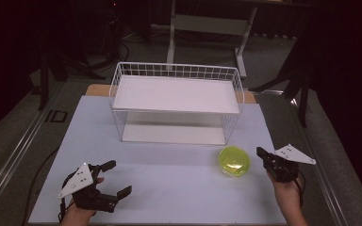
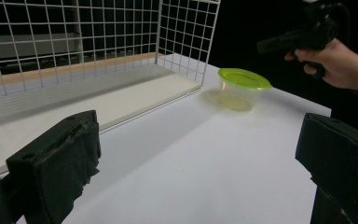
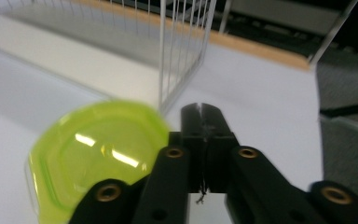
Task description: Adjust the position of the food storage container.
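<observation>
Your left gripper (image 1: 114, 181) sits at the lower left of the high view, fingers spread wide and empty. Your right gripper (image 1: 263, 153) at lower right has its fingers pressed together, just beside the green-lidded container (image 1: 234, 161) on the white tabletop (image 1: 169, 188), below the wire rack (image 1: 176, 101)

The container (image 1: 234, 161) was clear plastic with a glossy green lid (image 3: 100, 156); the wire rack (image 1: 176, 102) looked white-coated metal.

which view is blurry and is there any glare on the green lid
The right gripper view is soft, the green lid smeared and carrying bright glare streaks; the left gripper view is sharp on the lid but its surroundings are black; the high view is dim, darkening toward the corners.
</observation>
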The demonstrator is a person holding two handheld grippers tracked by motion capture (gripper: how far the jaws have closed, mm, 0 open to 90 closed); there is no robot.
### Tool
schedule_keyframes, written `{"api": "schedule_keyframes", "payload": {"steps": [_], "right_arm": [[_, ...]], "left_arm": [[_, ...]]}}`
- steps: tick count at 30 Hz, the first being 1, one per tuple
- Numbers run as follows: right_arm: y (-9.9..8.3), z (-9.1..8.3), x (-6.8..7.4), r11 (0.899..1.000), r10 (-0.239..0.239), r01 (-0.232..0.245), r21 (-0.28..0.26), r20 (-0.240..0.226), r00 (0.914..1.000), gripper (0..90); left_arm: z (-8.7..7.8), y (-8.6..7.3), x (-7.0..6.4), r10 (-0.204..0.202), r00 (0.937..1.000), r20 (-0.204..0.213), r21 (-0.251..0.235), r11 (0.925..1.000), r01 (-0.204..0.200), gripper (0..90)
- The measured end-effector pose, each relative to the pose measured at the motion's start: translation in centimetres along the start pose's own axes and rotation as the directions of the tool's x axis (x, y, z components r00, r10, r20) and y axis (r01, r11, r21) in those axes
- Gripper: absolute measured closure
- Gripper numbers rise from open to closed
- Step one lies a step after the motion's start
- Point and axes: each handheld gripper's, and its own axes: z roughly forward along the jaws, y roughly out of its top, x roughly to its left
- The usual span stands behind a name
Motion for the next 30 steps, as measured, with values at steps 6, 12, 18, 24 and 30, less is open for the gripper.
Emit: {"api": "schedule_keyframes", "payload": {"steps": [6,12,18,24,30], "right_arm": [[-2.8,0.5,0.2,0.995,-0.013,0.012,0.099,0.007,0.9999,89.7],[-5.0,1.6,0.2,0.986,0.010,-0.007,0.166,-0.019,0.9998,89.7],[-5.9,3.2,1.2,0.977,0.009,0.006,0.212,-0.070,0.9975,89.8],[-5.5,4.1,2.7,0.971,-0.029,0.058,0.232,-0.125,0.9917,89.7],[-5.2,4.9,4.1,0.974,-0.045,0.090,0.206,-0.212,0.9762,89.7]], "left_arm": [[-0.1,0.0,-0.1,-0.002,1.0000,-0.002,-0.005,1.0000,0.002,0.9],[0.1,0.1,-0.1,-0.006,1.0000,0.003,-0.004,1.0000,0.006,0.8],[0.0,0.0,0.0,-0.012,0.9999,-0.005,-0.010,0.9999,0.012,0.8],[0.0,0.1,-0.1,-0.014,0.9999,-0.001,-0.011,0.9998,0.014,0.9],[0.1,0.1,-0.3,-0.013,0.9999,0.008,-0.007,0.9999,0.013,0.9]]}}
